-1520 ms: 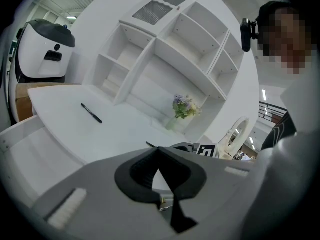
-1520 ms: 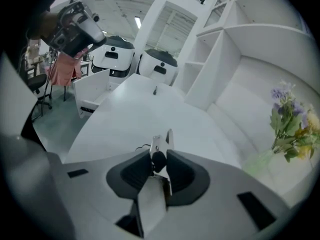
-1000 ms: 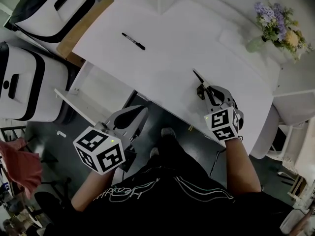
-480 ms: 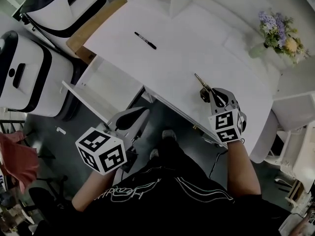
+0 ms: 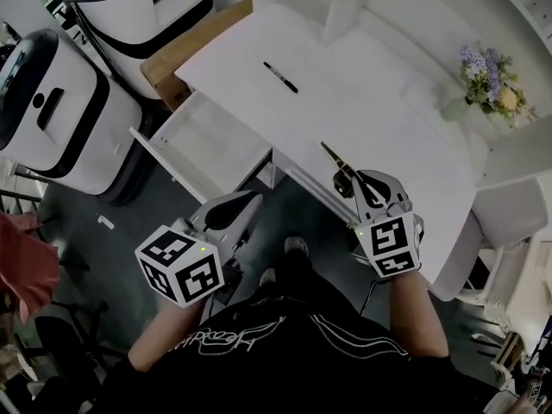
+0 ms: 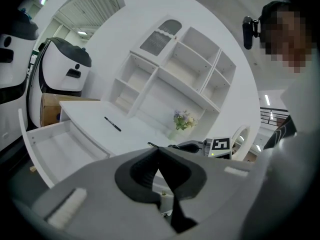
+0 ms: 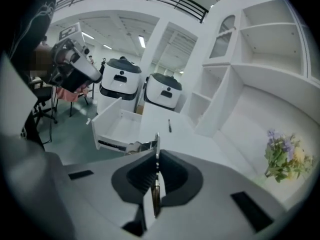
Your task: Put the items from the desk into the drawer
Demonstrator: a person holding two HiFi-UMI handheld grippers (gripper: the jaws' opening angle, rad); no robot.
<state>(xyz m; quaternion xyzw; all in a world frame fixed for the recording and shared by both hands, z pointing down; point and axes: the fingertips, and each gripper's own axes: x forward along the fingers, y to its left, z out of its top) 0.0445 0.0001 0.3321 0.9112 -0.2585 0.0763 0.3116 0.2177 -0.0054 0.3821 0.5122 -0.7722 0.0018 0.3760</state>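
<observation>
From the head view, your right hand-held gripper [image 5: 352,179] is clamped on a slim metal tool [image 5: 333,156] over the tabletop [image 5: 371,102] edge. The pen [image 5: 280,77] lies farther back and the drawer [image 5: 207,141] is open.

Left gripper view: your left hand-held gripper [image 6: 159,151] has its jaws together, with nothing between them.

Right gripper view: the jaws pinch the tool [image 7: 157,140], tip toward the drawer [image 7: 117,126].

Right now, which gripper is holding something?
The right gripper, shut on a slim metal tool; the left gripper is shut on nothing.
</observation>
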